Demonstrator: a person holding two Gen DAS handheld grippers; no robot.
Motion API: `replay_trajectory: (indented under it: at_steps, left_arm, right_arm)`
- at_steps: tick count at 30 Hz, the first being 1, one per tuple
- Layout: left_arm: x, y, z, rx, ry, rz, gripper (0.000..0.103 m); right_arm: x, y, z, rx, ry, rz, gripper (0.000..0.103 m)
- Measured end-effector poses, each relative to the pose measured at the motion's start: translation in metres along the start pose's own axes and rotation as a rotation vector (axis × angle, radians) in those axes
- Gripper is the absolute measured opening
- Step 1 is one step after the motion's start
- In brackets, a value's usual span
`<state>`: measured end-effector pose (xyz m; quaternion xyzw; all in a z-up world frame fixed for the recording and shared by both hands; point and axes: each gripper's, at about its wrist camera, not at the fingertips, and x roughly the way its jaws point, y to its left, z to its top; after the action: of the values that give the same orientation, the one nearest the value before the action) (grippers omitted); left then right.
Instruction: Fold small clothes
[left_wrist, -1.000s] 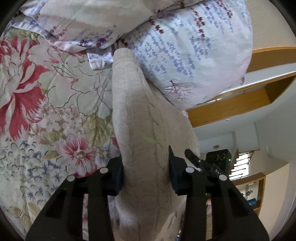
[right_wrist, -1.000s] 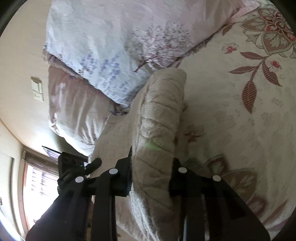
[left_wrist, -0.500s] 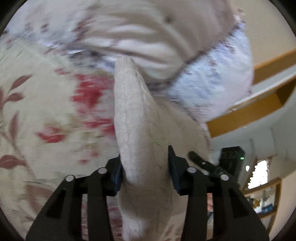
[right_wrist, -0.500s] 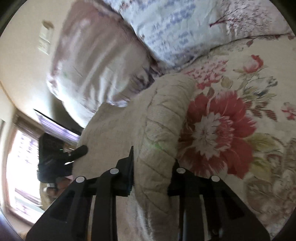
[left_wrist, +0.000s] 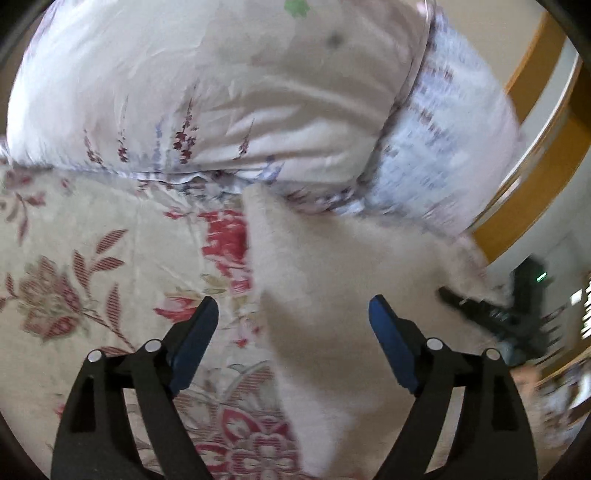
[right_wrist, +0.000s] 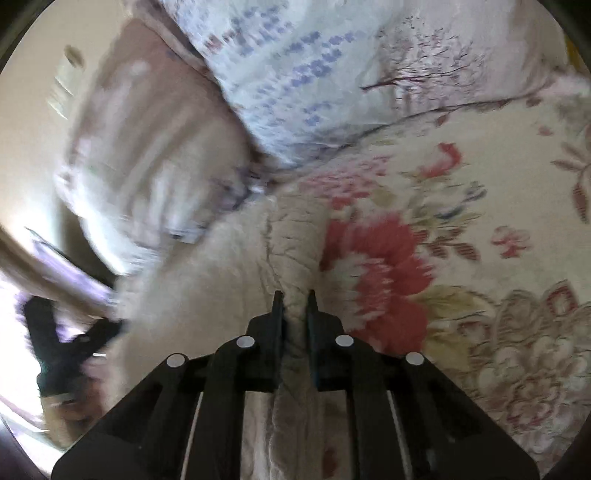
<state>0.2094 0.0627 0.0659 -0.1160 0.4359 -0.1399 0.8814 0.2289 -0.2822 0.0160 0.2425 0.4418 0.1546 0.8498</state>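
Observation:
A cream knitted garment (left_wrist: 332, 295) lies on the floral bedspread (left_wrist: 92, 258), its far end near the pillows. My left gripper (left_wrist: 293, 317) is open, its blue-padded jaws spread wide over the garment's edge without holding it. In the right wrist view the same garment (right_wrist: 236, 280) stretches away to the left. My right gripper (right_wrist: 295, 299) is shut on a bunched fold of the garment, close to the bedspread (right_wrist: 480, 221).
Two pillows (left_wrist: 221, 92) with pale flower print lie just beyond the garment. They also show in the right wrist view (right_wrist: 314, 74). A wooden bed frame (left_wrist: 535, 166) runs at the right. Each view shows the other gripper at its edge (left_wrist: 498, 317) (right_wrist: 66, 339).
My left gripper has opened and let go of the garment, which has dropped flat on the bedspread. My right gripper has squeezed tighter on its fold. Both moved toward the pillows.

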Motion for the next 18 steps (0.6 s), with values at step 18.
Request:
replay_trajectory:
  at_steps: [18]
  left_arm:
    - [-0.019,-0.021,-0.043,0.18,-0.029,0.184,0.086]
  right_arm:
    - [-0.037,0.071,-0.065,-0.401,-0.049,-0.099,0.047]
